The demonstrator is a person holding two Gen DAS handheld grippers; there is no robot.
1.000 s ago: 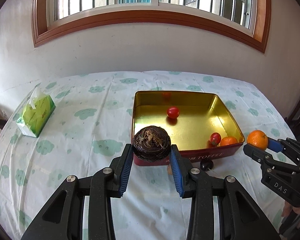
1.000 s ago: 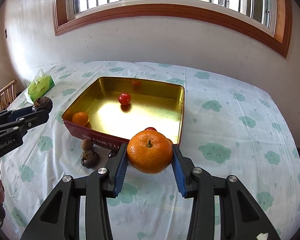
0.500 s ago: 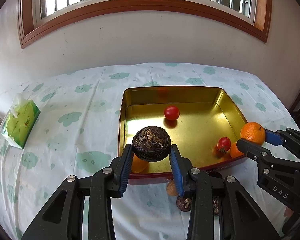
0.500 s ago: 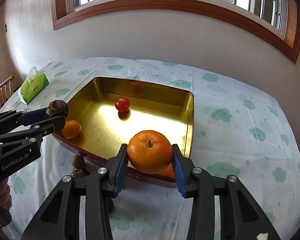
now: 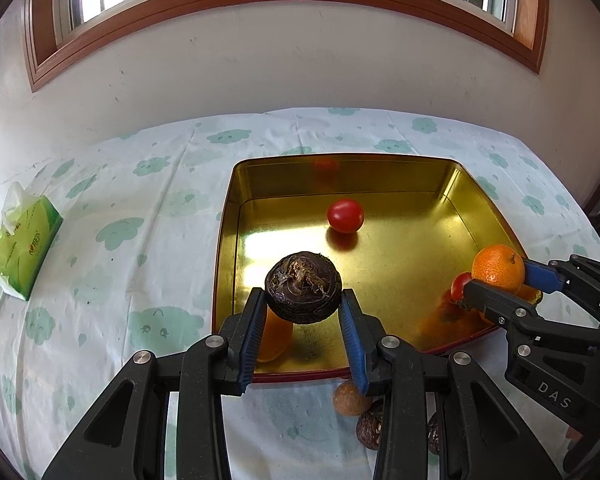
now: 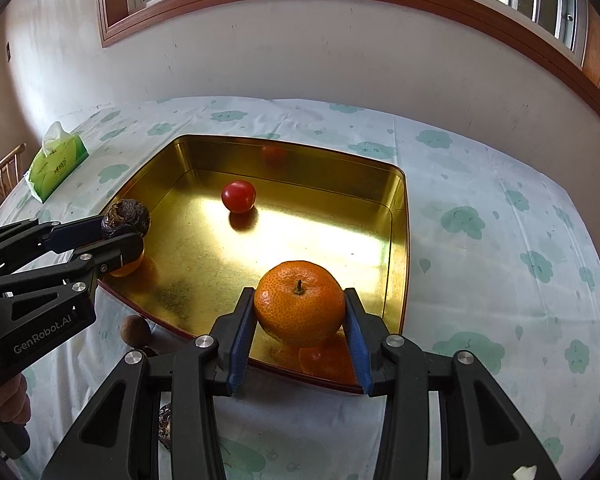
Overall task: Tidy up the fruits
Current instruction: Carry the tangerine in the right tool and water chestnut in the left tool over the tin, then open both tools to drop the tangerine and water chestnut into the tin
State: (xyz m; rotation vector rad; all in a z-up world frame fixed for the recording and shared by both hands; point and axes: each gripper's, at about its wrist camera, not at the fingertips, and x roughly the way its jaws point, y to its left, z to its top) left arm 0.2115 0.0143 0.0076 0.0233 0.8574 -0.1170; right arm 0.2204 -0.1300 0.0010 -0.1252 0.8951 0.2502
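Note:
My left gripper (image 5: 303, 312) is shut on a dark brown wrinkled fruit (image 5: 303, 293), held above the near left part of the gold tin tray (image 5: 400, 178). My right gripper (image 6: 300, 316) is shut on an orange mandarin (image 6: 300, 304) over the tray's near right corner. Inside the tray lie a red tomato (image 5: 345, 216), a small orange fruit (image 5: 274, 340) under the left fingers, and a second red tomato (image 5: 460, 286) beside another orange fruit partly hidden behind the right gripper. In the right wrist view the left gripper (image 6: 120, 236) holds the dark fruit (image 6: 126, 218) at the tray's left rim.
A green tissue pack (image 5: 22, 240) lies at the far left of the cloud-print tablecloth (image 5: 120, 280). A tan round fruit (image 5: 350, 400) and dark wrinkled fruits (image 5: 370, 426) sit on the cloth just in front of the tray. A wall with a window stands behind.
Both grippers have moved forward and down over the tray, each keeping its fruit. The tray now looks larger and nearer, and the loose fruits on the cloth lie beneath the grippers.

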